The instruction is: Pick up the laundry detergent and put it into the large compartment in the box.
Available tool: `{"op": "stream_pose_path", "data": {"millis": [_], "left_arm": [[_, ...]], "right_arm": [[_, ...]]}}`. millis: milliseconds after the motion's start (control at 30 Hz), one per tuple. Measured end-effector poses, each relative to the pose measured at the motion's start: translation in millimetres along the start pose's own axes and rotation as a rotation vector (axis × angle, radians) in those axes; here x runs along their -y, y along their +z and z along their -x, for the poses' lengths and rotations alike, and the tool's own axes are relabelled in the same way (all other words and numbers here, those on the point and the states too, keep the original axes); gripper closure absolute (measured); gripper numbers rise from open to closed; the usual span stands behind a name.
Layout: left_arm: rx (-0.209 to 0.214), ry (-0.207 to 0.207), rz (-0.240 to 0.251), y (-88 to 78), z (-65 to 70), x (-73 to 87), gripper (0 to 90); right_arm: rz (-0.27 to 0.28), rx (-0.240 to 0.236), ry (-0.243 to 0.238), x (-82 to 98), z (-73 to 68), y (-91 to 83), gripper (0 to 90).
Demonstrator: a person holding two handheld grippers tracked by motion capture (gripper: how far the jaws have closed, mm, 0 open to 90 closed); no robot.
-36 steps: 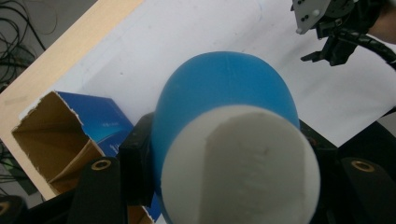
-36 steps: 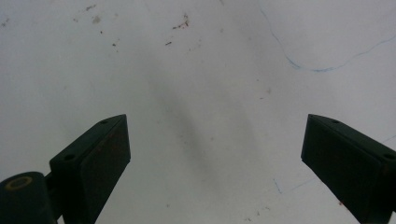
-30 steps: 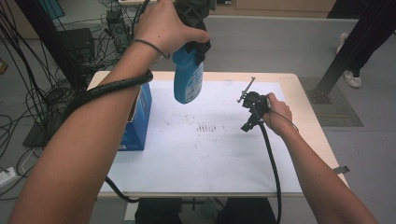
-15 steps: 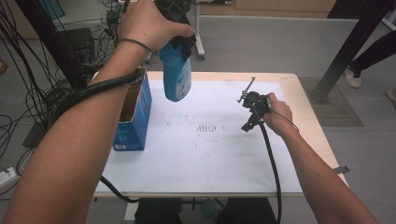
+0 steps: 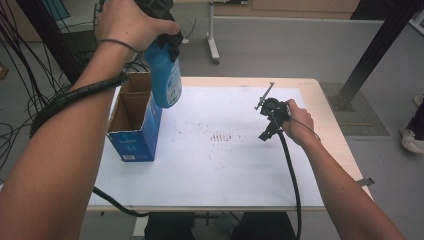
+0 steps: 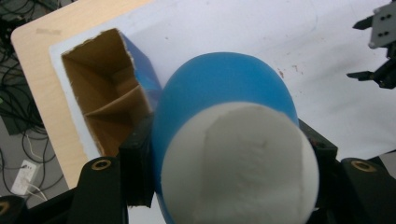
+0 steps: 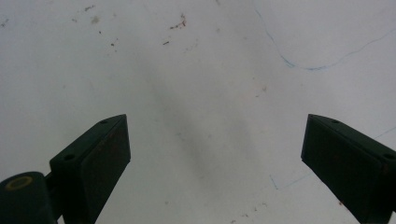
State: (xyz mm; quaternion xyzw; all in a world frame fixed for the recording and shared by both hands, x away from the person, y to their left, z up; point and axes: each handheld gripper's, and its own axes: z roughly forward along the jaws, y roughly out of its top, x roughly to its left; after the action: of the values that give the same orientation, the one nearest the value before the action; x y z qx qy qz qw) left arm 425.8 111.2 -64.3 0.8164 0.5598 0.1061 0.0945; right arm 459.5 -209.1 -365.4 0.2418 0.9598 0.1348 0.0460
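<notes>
A blue bottle (image 5: 164,76) with a white end (image 6: 236,163) hangs from my left gripper (image 5: 161,42), which is shut on its upper part. It hovers above the right rim of an open blue cardboard box (image 5: 134,122) standing at the left of the white sheet (image 5: 210,165). In the left gripper view the black jaws press both sides of the bottle (image 6: 224,88), with the box's brown inside (image 6: 105,105) below and to the left. My right gripper (image 5: 265,116) rests low over the sheet at the right, jaws wide apart (image 7: 215,154) with nothing between them.
The sheet covers a wooden table (image 5: 336,131) and bears small dark marks (image 5: 222,137) near its middle. Cables (image 5: 20,115) lie on the floor to the left, a black post (image 5: 372,50) rises at the right, and a person's shoe (image 5: 412,142) is at the right edge.
My left hand has carried the bottle leftward, from over the sheet's middle to above the box's edge. The right gripper has stayed where it was.
</notes>
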Motion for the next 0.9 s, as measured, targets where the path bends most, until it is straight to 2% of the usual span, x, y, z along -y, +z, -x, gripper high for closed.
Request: {"op": "stream_pose_path", "data": {"millis": [67, 133, 267, 300, 500, 533, 567, 767, 900], "left_arm": [[0.000, -0.012, -0.002, 0.1, -4.4, 1.1, 37.7], [-0.007, -0.049, -0.003, 1.9, -15.8, 4.1, 37.7], [-0.015, -0.098, -0.013, 3.4, -34.6, 8.7, 37.7], [-0.017, -0.124, -0.012, 4.6, -40.3, 10.3, 37.7], [-0.038, -0.193, -0.029, 8.7, -65.2, 17.8, 37.7], [-0.038, -0.193, -0.029, 8.7, -65.2, 17.8, 37.7], [-0.047, -0.218, -0.033, 10.0, -73.3, 20.3, 37.7], [-0.066, -0.263, -0.051, 13.1, -90.2, 26.5, 37.7], [-0.065, -0.280, -0.051, 15.3, -95.7, 29.0, 37.7]], "right_arm": [[0.001, -0.001, -0.004, 0.2, 0.3, 0.0, 7.5], [0.002, -0.002, -0.005, 0.3, 0.6, 0.2, 7.5], [0.002, -0.005, -0.005, 0.1, 0.5, 0.9, 7.5], [0.001, -0.003, -0.005, 0.1, 0.5, 1.0, 7.5], [0.002, -0.005, 0.000, 0.4, 1.1, 1.7, 7.5], [0.002, -0.005, 0.000, 0.4, 1.1, 1.7, 7.5], [0.002, -0.007, 0.000, 0.5, 1.4, 2.0, 7.5], [0.004, -0.006, 0.001, 0.5, 1.1, 1.7, 7.5], [0.002, -0.005, 0.000, 0.4, 1.3, 1.6, 7.5]]}}
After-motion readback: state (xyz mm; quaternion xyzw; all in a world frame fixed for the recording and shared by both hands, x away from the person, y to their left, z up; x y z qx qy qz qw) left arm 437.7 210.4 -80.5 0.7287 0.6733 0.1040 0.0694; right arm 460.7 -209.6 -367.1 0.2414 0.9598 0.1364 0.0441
